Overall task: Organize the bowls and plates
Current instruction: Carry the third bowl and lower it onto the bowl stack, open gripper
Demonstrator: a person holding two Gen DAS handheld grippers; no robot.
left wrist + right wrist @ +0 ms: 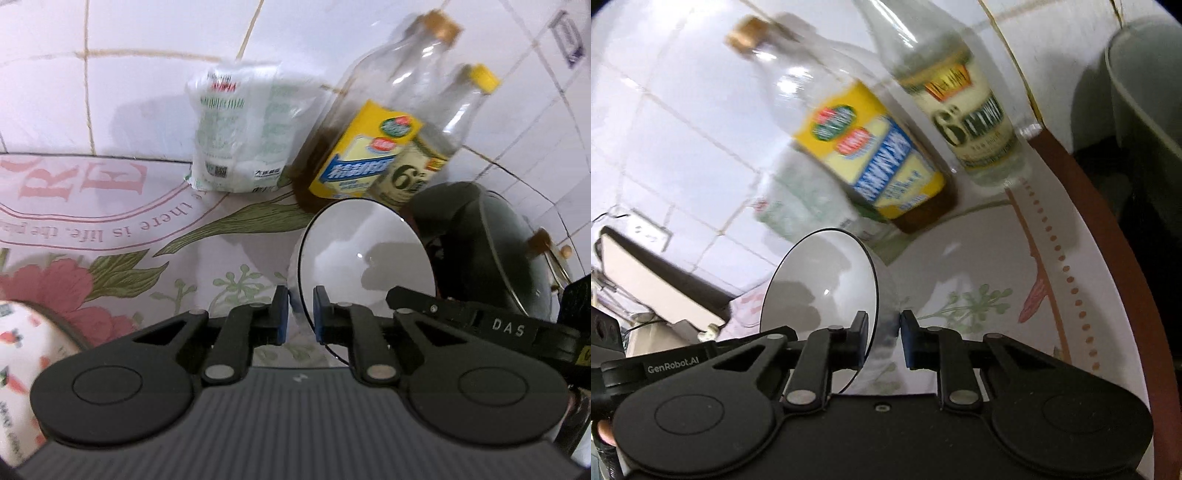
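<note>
Glossy white ceramic bowl [364, 254], clear glass bottles [402, 92], printed plastic tablecloth [110, 229]

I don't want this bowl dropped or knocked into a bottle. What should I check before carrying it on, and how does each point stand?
1. Left claw shut on the rim of the white bowl: ok.
2. Right claw shut on the same bowl's rim, from the other side: ok.
3. Bowl empty, nothing to spill: ok.
4. Bowl lifted clear of the tablecloth: cannot tell.
5. Gap to the yellow-label bottle just behind: cannot tell; it looks close.
6. Room beside the dark wok: cannot tell.
</note>
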